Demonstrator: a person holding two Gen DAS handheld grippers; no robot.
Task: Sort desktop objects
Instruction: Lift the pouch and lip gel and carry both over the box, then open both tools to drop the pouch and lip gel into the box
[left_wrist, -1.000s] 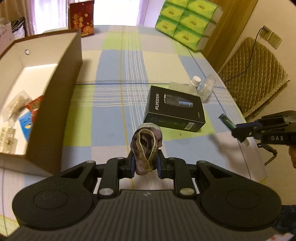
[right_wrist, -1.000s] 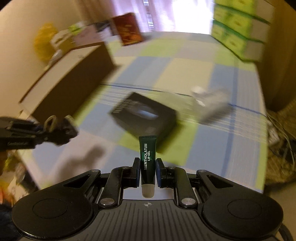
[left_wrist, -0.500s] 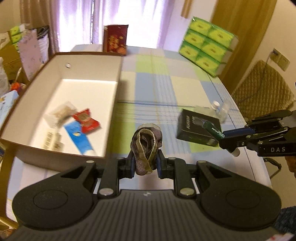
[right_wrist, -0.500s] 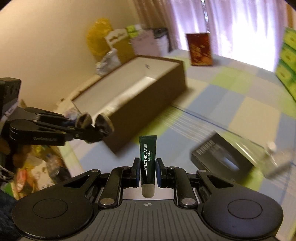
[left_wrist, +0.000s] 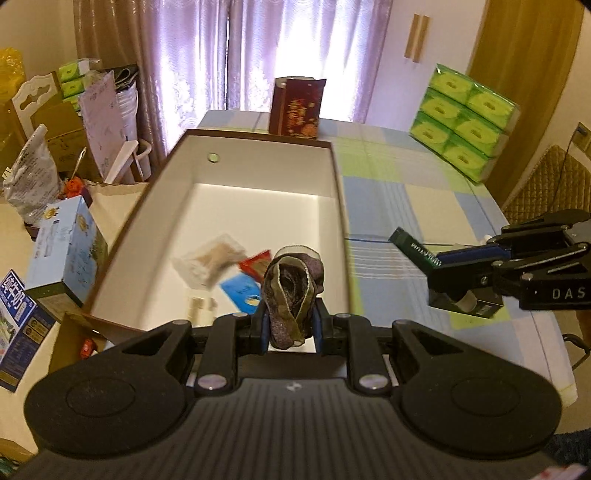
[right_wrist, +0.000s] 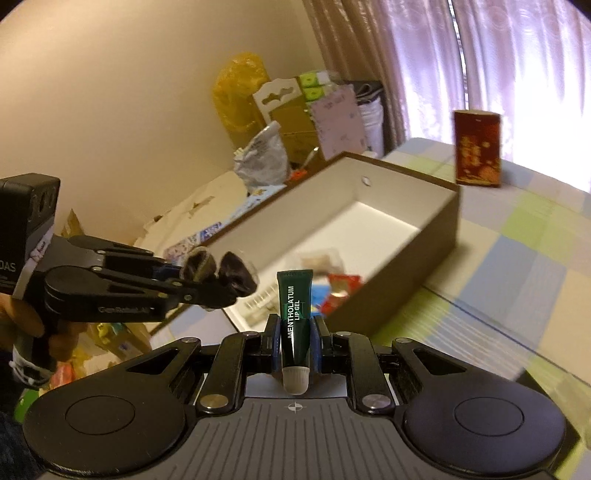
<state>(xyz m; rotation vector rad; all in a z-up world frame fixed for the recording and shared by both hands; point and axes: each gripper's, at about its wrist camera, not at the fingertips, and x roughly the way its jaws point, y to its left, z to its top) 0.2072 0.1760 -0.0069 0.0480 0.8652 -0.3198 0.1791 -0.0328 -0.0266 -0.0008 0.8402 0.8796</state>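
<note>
My left gripper (left_wrist: 289, 326) is shut on a dark scrunchie (left_wrist: 291, 291) with a gold edge, held above the near end of the brown, white-lined box (left_wrist: 338, 192). From the right wrist view the same scrunchie (right_wrist: 221, 271) hangs over the box's near left corner. My right gripper (right_wrist: 295, 341) is shut on a dark green Mentholatum lip gel tube (right_wrist: 294, 310), cap toward the camera. In the left wrist view that tube (left_wrist: 415, 249) sticks out just right of the box wall. Several small packets (left_wrist: 236, 273) lie on the box floor.
A red carton (left_wrist: 297, 107) stands behind the box. Stacked green tissue packs (left_wrist: 463, 123) sit at the table's far right. A black box (left_wrist: 476, 306) lies partly hidden under the right gripper. Cartons and bags (left_wrist: 55, 236) crowd the floor left of the table. A checked cloth (left_wrist: 399, 206) covers the table.
Both grippers have swung left toward the brown box. The scrunchie now hangs over the box's inside instead of the tablecloth, and the lip gel tube has come close to the box's right wall.
</note>
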